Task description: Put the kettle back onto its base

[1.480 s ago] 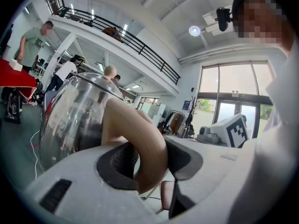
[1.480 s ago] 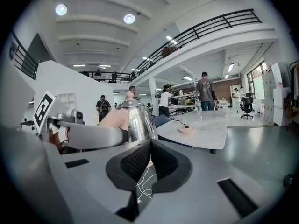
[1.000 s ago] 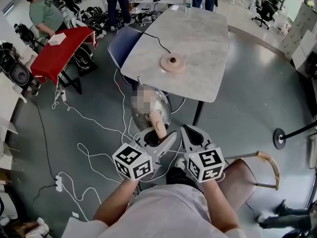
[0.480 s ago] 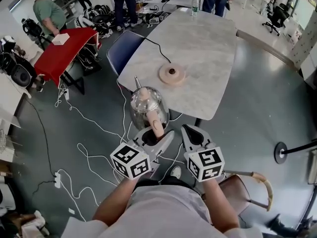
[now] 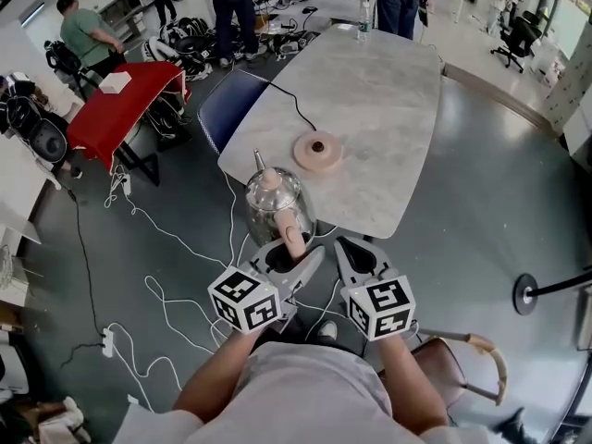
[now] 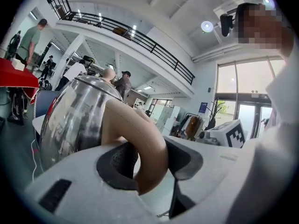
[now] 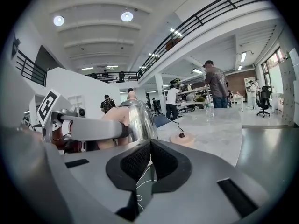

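Note:
A shiny steel kettle [image 5: 274, 203] with a tan handle [image 5: 292, 239] hangs in the air just short of the near edge of the marble table [image 5: 388, 100]. My left gripper [image 5: 294, 255] is shut on that handle [image 6: 140, 143], with both pads pressed to it. The round tan base [image 5: 317, 151] with a dark centre sits on the table beyond the kettle, its black cord running away. My right gripper [image 5: 347, 252] is beside the left one, jaws shut and holding nothing [image 7: 149, 164]. The kettle [image 7: 135, 118] and base [image 7: 182, 138] show ahead of it.
White cables [image 5: 176, 248] trail over the grey floor under the kettle. A blue chair [image 5: 227, 104] stands at the table's left, a red-covered table [image 5: 125, 100] farther left. A wooden-armed chair [image 5: 462, 368] is at my right. Several people stand at the back; a bottle [image 5: 363, 21] is on the table's far end.
Both grippers and the kettle have come closer to the table. The kettle now hangs near the table's edge, closer to the base.

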A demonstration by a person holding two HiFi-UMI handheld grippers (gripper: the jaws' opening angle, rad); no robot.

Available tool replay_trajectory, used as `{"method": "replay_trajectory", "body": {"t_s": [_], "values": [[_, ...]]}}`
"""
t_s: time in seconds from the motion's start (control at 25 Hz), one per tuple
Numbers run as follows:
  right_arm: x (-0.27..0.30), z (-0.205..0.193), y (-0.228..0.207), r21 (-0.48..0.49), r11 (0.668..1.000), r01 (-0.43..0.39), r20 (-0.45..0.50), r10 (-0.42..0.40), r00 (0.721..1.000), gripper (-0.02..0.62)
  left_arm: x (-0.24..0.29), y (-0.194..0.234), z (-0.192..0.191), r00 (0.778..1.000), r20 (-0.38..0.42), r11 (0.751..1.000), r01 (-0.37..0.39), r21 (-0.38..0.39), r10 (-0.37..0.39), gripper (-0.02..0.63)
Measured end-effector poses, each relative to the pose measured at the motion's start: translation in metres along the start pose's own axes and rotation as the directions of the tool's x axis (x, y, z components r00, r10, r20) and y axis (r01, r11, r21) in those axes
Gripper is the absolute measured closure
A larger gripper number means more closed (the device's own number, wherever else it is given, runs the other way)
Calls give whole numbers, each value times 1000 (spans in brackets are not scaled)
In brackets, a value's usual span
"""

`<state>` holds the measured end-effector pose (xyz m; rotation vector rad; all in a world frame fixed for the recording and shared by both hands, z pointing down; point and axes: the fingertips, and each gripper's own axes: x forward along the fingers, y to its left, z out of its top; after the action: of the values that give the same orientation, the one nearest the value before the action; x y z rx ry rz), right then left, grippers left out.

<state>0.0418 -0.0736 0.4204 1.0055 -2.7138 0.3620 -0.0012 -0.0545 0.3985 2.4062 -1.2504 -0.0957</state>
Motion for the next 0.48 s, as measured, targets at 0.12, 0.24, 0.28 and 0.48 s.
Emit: {"method": "replay_trajectory", "body": {"t_s": [0.12, 0.24, 0.28, 0.48], "values": [[5, 3, -9, -3, 1000, 1, 1, -1, 1000, 591, 10, 6, 2, 1000, -1, 1000, 2, -4, -2, 443], [14, 5, -17, -7, 1000, 6, 2, -6, 1000, 591, 19, 15, 3, 1000, -6, 1000, 7, -3, -7, 443], [19, 6, -20, -7, 1000, 8, 3, -7, 1000, 591, 22, 19, 4, 1000, -8, 1000, 12, -2, -12, 443], [43, 15, -33, -14, 1000, 20, 6, -20, 1000, 591, 41, 43, 10, 999, -18, 999, 43, 3, -43, 443]]}}
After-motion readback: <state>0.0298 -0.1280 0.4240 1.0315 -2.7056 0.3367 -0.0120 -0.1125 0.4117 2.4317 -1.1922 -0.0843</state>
